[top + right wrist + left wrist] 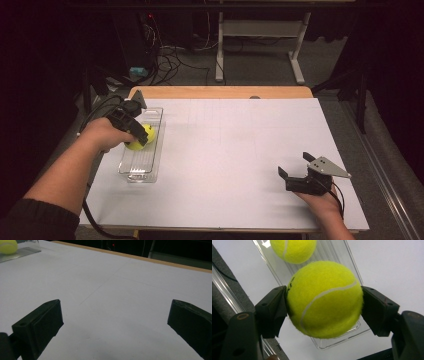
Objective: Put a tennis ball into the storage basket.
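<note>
Left gripper (324, 307), frame centre, pinches 1 tennis ball (324, 298) above a clear tray (352, 265); a second ball (293, 250) lies in the tray, upper left. Right gripper (300, 172), lower right in the high view, jaws spread over the white table (235, 150).

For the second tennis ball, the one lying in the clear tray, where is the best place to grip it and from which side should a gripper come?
Grip the second tennis ball across its widest middle, coming from above. It lies inside the clear tray, whose long walls would likely block a low sideways approach. Being round, it should centre itself between the jaws. The left gripper holds the other tennis ball this way.
</note>
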`<action>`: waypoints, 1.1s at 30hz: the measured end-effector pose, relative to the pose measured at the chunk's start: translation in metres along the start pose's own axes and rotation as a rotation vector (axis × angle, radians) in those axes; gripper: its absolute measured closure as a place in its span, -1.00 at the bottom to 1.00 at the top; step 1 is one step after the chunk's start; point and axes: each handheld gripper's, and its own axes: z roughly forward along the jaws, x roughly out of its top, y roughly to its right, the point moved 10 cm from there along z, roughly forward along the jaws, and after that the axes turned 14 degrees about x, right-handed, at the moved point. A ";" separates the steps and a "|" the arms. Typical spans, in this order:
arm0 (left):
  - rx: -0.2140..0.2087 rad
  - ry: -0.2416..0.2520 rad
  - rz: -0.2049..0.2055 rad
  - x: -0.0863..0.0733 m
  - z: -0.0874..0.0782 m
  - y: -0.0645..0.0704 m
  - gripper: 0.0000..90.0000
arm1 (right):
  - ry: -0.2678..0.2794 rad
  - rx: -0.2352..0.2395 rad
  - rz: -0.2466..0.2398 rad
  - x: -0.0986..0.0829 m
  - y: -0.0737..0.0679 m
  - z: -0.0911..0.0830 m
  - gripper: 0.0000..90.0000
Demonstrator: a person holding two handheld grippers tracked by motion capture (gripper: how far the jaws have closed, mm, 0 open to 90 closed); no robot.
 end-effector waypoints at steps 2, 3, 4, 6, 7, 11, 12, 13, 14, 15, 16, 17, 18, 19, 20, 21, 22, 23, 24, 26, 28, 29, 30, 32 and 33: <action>-0.001 -0.012 0.007 -0.001 0.005 0.002 -0.41 | -0.003 0.001 -0.001 -0.001 -0.001 0.001 -1.00; -0.003 -0.015 0.008 -0.001 0.008 0.003 -0.41 | -0.005 0.002 0.000 -0.001 -0.001 0.001 -1.00; -0.006 -0.018 0.008 -0.002 0.011 0.004 -0.41 | -0.008 0.003 -0.003 -0.001 -0.001 0.001 -1.00; -0.012 -0.027 0.009 -0.002 0.016 0.006 -0.41 | -0.012 0.006 -0.005 -0.002 -0.002 0.003 -1.00; -0.014 -0.030 0.011 -0.003 0.020 0.007 -0.41 | -0.014 0.008 -0.006 -0.003 -0.003 0.003 -1.00; -0.025 -0.049 0.016 -0.006 0.032 0.011 -0.41 | -0.019 0.010 -0.003 -0.003 -0.004 0.004 -1.00; -0.026 -0.049 0.015 -0.006 0.035 0.011 -0.41 | -0.020 0.010 -0.003 -0.004 -0.004 0.004 -1.00; -0.030 -0.050 0.014 -0.006 0.037 0.012 -0.41 | -0.020 0.010 -0.002 -0.004 -0.004 0.004 -1.00; -0.030 -0.050 0.012 -0.007 0.038 0.012 -0.41 | -0.020 0.010 -0.001 -0.004 -0.004 0.004 -1.00; -0.032 -0.051 0.013 -0.007 0.040 0.013 -0.41 | -0.019 0.009 0.000 -0.004 -0.003 0.004 -1.00; -0.029 -0.051 0.014 -0.007 0.040 0.013 -0.41 | -0.018 0.008 -0.003 -0.004 -0.003 0.003 -1.00; -0.029 -0.051 0.015 -0.007 0.040 0.013 -0.42 | -0.018 0.007 -0.002 -0.004 -0.003 0.003 -1.00; -0.027 -0.040 0.016 -0.006 0.039 0.012 -0.44 | -0.017 0.006 -0.002 -0.003 -0.002 0.003 -1.00; -0.025 -0.028 0.016 -0.004 0.036 0.012 -0.60 | -0.017 0.005 -0.002 -0.003 -0.002 0.003 -1.00; -0.030 -0.007 0.016 -0.002 0.032 0.012 -0.80 | -0.017 0.005 -0.002 -0.003 -0.002 0.003 -1.00; -0.033 0.002 0.020 -0.001 0.029 0.012 -0.90 | -0.016 0.004 -0.002 -0.003 -0.002 0.003 -1.00; -0.032 0.013 0.023 0.000 0.026 0.013 -0.99 | -0.015 0.005 0.000 -0.003 -0.002 0.003 -1.00; -0.029 0.019 0.023 0.001 0.024 0.014 -0.99 | -0.016 0.005 -0.001 -0.003 -0.002 0.003 -1.00; -0.024 0.024 0.028 0.001 0.022 0.015 -0.99 | -0.016 0.005 -0.003 -0.003 -0.003 0.004 -1.00; -0.020 0.035 0.031 0.003 0.020 0.018 -0.99 | -0.016 0.006 -0.005 -0.003 -0.003 0.004 -1.00; -0.026 0.052 0.037 0.006 0.019 0.024 -0.99 | -0.016 0.006 -0.005 -0.003 -0.003 0.004 -1.00; -0.038 0.056 0.039 0.008 0.018 0.029 -0.99 | -0.016 0.007 -0.004 -0.003 -0.003 0.004 -1.00; -0.045 0.058 0.044 0.009 0.018 0.033 -0.99 | -0.016 0.007 -0.004 -0.003 -0.003 0.004 -1.00; -0.046 0.062 0.064 0.011 0.018 0.041 -0.99 | -0.014 0.008 -0.002 -0.003 -0.003 0.004 -1.00; -0.044 0.063 0.074 0.012 0.018 0.046 -0.99 | -0.013 0.008 -0.002 -0.003 -0.003 0.003 -1.00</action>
